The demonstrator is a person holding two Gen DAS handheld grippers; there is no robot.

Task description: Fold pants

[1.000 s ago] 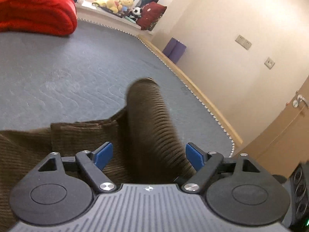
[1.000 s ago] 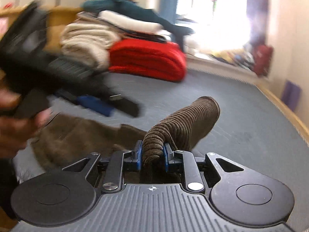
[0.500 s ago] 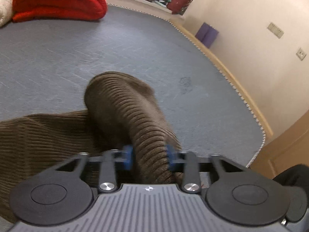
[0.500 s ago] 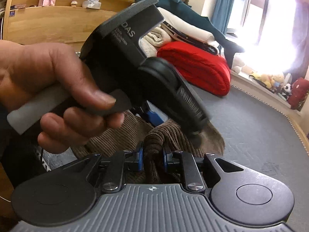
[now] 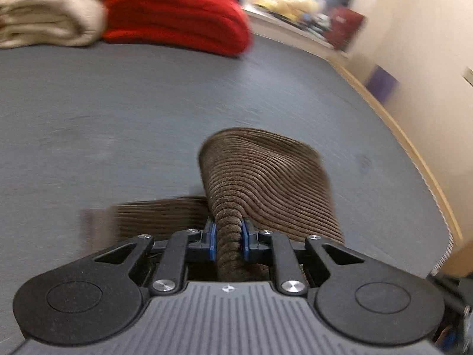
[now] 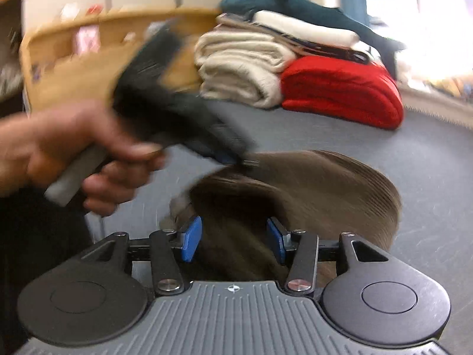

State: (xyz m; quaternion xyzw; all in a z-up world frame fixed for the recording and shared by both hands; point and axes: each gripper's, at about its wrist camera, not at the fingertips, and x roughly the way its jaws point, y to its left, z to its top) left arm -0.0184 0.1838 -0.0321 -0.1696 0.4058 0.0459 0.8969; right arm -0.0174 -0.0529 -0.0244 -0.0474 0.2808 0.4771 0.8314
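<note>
The left gripper (image 5: 227, 238) is clamped tight on a bunched ridge of the brown corduroy pants (image 5: 266, 171), its jaws having just been closing with the cloth pinched between the blue pads (image 5: 210, 239). Over on the other side, the right gripper (image 6: 234, 238) has just been letting go: its jaws stand apart, and the pants (image 6: 310, 195) lie between the pads without being pressed. From the right wrist view, the person's left hand (image 6: 68, 153) is carrying its gripper across, low over the grey quilted bed cover (image 5: 118, 103).

The pants sit on the bed, well apart from the folded red blanket (image 5: 177, 11) and the cream blankets (image 5: 50, 9) at the far end.

My read: this is the carry-over of a fold. To do it well, keep the pinch firm, lift the fabric just clear so it doesn't drag and wrinkle, and lay it edge to edge before releasing.

As for orientation, the corduroy ribs run away from the left gripper toward the far side of the bed, fanning out to a raised, rounded end. The full long axis is hard to call; everything is motion-blurred and most of the garment is hidden.
</note>
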